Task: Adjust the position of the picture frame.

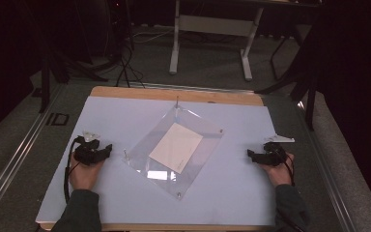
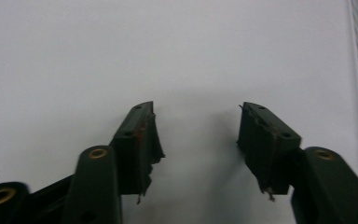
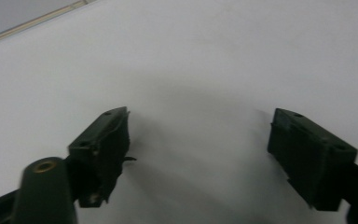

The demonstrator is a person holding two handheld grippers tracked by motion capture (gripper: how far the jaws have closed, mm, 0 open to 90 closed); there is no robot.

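A: How many things are on the worktop [image 1: 125,212]?

B: I count one clear sheet [image 1: 175,145], turned like a diamond, in the middle of the pale blue cover. One white paper [image 1: 176,147] lies under or inside it; I cannot tell which. The sheet has four small posts at its corners; the left post [image 1: 124,153] is easy to see.

A: And the grippers?

B: Two. The left gripper [image 2: 198,135] rests on the cover at the left of the sheet, near it but apart. Its jaws stand apart with only bare cover between them. The right gripper [image 3: 198,149] is at the right, well apart from the sheet. Its jaws are wide apart, also holding nothing.

A: Hands?

B: Two, one behind each gripper.
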